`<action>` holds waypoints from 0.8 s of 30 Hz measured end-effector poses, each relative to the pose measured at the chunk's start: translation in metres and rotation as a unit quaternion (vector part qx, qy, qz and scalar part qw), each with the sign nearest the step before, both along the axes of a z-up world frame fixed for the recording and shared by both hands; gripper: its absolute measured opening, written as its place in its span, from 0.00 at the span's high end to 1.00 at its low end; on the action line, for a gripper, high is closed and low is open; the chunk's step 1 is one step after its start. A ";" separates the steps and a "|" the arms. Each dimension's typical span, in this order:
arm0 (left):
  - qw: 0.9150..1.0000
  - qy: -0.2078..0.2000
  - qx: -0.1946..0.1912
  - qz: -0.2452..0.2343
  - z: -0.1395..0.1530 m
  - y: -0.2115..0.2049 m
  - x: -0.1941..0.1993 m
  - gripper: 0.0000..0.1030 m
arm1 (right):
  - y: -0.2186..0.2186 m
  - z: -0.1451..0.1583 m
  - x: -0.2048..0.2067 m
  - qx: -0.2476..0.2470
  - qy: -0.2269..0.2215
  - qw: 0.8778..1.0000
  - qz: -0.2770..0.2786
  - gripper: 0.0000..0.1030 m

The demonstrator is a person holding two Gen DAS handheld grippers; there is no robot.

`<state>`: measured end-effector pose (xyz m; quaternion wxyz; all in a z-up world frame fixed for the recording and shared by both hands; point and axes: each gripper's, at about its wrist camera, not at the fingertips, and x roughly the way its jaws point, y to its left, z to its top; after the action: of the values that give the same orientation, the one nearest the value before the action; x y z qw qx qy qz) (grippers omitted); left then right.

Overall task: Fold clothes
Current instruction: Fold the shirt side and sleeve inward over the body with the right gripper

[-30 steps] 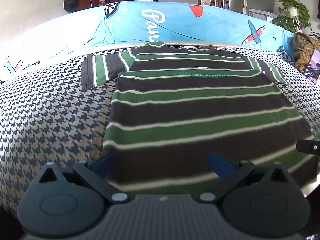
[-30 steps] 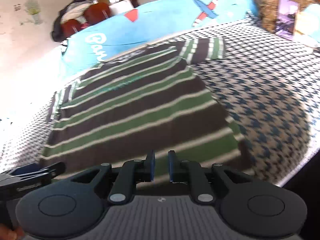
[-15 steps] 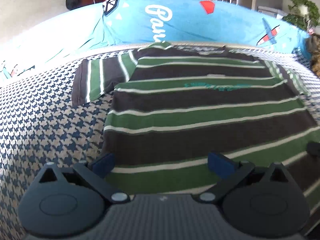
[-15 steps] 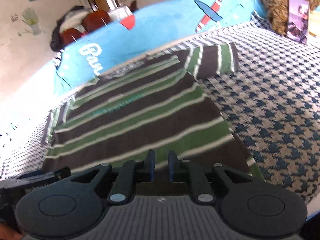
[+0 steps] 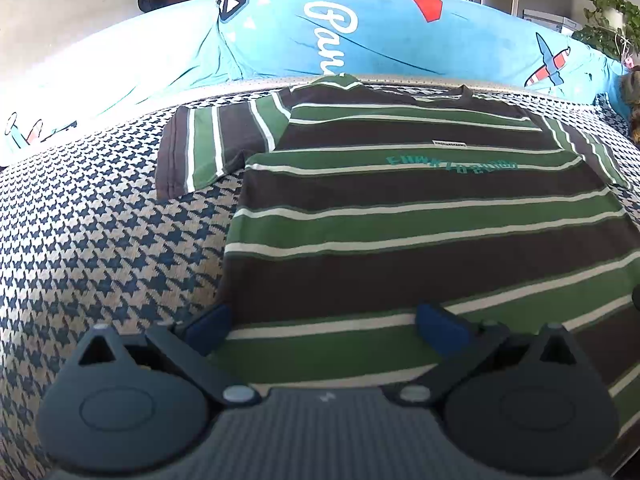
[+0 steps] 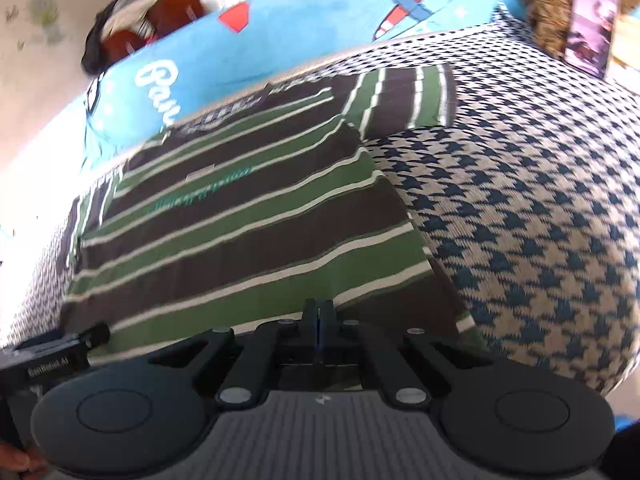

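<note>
Left gripper (image 5: 322, 322) fingers spread wide over striped shirt (image 5: 400, 216); right gripper (image 6: 319, 320) fingers pinched together at hem, grasp unclear.

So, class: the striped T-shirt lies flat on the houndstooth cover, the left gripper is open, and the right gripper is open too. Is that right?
Not quite. The right gripper is shut, as the right wrist view shows. The striped T-shirt does lie flat on the houndstooth cover, and the left gripper is open.
</note>
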<state>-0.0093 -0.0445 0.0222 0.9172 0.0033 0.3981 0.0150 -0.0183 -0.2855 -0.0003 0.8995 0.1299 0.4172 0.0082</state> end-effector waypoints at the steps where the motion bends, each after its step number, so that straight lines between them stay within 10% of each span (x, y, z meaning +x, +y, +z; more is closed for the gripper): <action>1: 1.000 0.001 -0.001 0.001 0.001 0.000 0.001 0.00 | -0.002 0.001 0.004 0.000 0.008 1.000 0.009 1.00; 24: 0.999 0.010 -0.030 -0.006 0.016 -0.013 0.039 0.00 | -0.038 0.022 0.062 0.031 -0.014 0.999 0.023 0.93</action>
<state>0.0297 -0.0577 0.0378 0.9129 -0.0216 0.4077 -0.0027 0.0441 -0.3235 0.0220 0.9002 0.1479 0.4072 0.0437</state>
